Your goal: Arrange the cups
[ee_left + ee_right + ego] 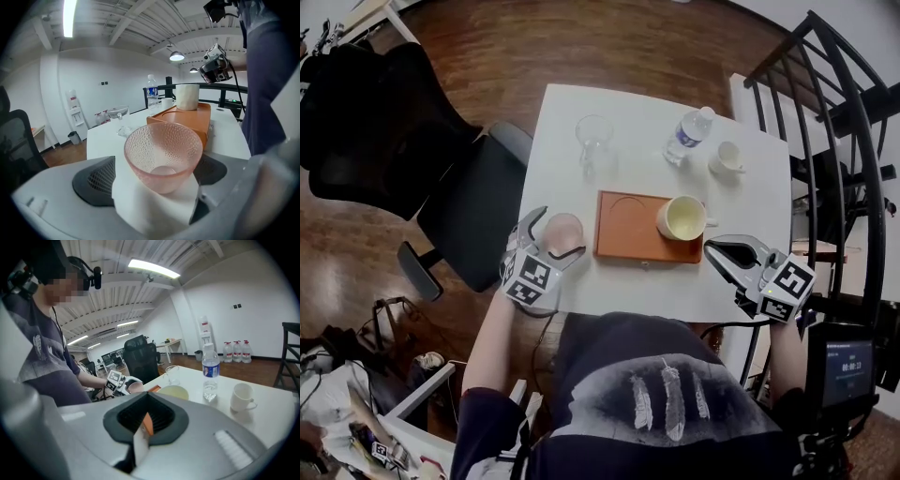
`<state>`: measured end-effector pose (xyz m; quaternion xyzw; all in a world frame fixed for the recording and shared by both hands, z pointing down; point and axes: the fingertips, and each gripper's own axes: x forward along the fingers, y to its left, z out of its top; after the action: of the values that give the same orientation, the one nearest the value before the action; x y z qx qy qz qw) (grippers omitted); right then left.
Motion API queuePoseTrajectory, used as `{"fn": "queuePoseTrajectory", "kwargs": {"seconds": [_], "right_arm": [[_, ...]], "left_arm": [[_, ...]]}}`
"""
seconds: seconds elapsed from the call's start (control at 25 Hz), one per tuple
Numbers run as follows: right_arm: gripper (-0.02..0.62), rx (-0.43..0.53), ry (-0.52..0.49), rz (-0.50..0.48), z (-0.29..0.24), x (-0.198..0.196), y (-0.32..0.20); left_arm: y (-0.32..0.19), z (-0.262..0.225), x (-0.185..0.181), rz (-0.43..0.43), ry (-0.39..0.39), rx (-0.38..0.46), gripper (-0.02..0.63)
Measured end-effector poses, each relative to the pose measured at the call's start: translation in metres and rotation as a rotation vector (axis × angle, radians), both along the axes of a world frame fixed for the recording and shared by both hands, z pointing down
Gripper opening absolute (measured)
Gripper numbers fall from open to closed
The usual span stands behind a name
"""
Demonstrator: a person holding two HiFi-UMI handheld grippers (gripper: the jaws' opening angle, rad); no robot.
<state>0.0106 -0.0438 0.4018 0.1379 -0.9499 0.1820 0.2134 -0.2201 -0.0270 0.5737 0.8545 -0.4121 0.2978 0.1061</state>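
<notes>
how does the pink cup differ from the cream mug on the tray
The pink cup is see-through dimpled glass with no handle; the cream mug is opaque, smooth and has a handle. The pink cup stands on the table between the open fingers of the left gripper; the cream mug stands on the orange tray. Both are upright.

Dimpled translucent pink cup (163,157); matt orange tray (633,228)

The white worktop (567,117) carries a pink cup (563,229) within the left tongs (555,234), an orange tray (623,230) between those and the right tongs (719,249), and farther beyond them a clear glass (594,137), a water bottle (687,135) and a small white cup (727,157).
</notes>
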Motion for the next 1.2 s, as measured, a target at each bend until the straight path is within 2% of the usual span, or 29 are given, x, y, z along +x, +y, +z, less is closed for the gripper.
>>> {"fn": "queuePoseTrajectory", "kwargs": {"seconds": [0.32, 0.52, 0.96, 1.2], "right_arm": [[0.005, -0.026, 0.017, -0.003, 0.008, -0.009, 0.001], [0.005, -0.034, 0.020, 0.007, 0.010, -0.010, -0.002], [0.005, -0.043, 0.009, 0.016, 0.014, -0.011, 0.000], [0.005, -0.045, 0.010, 0.017, 0.015, -0.006, 0.002]], "left_arm": [[-0.015, 0.001, 0.000, 0.002, -0.012, 0.062, 0.396], [-0.023, 0.000, 0.000, -0.019, 0.019, 0.096, 0.393], [-0.024, 0.002, 0.000, -0.041, 0.015, 0.070, 0.391], [-0.026, 0.002, 0.001, -0.059, 0.024, 0.120, 0.394]]}}
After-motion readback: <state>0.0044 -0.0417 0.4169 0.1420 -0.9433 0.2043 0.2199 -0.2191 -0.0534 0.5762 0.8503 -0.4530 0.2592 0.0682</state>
